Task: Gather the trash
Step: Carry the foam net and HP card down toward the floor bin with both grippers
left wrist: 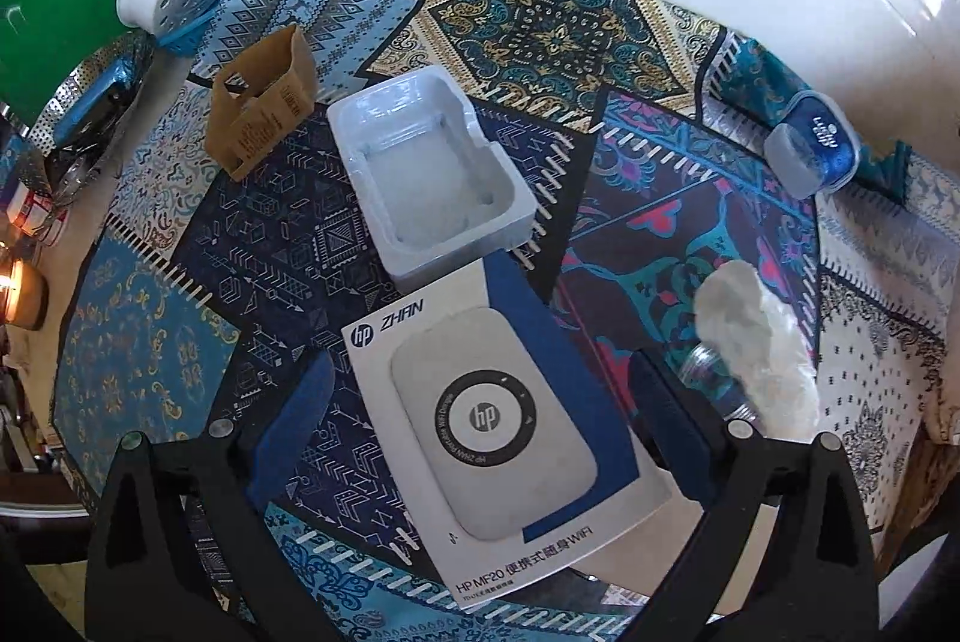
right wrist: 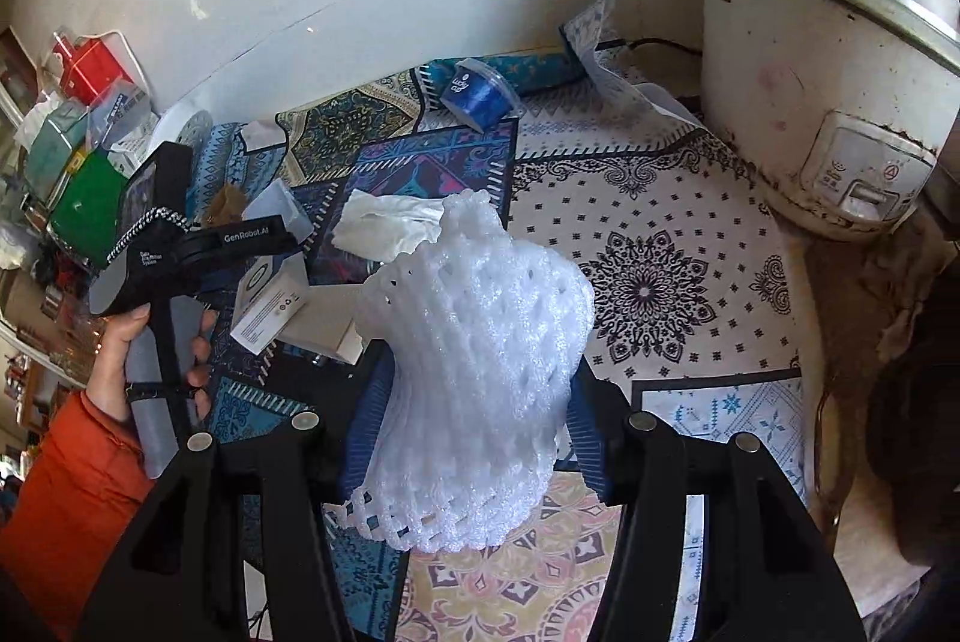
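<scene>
Left wrist view: the left claw [left wrist: 480, 414] is spread wide, holding nothing, straddling the HP box [left wrist: 510, 450] on the counter [left wrist: 150, 360]. The white plastic tray [left wrist: 429, 177] touches the box's far edge.

Right wrist view: the right claw [right wrist: 468, 402] is clamped on the foam net [right wrist: 474, 378], lifted above the counter; crumpled tissue [right wrist: 384, 222] lies just beyond it. Step in hand: pickup. Next, likely close on the HP box.

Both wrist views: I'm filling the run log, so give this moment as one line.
left gripper: open over HP box | right gripper: shut on foam net | plastic tray, tissue: on table
</scene>
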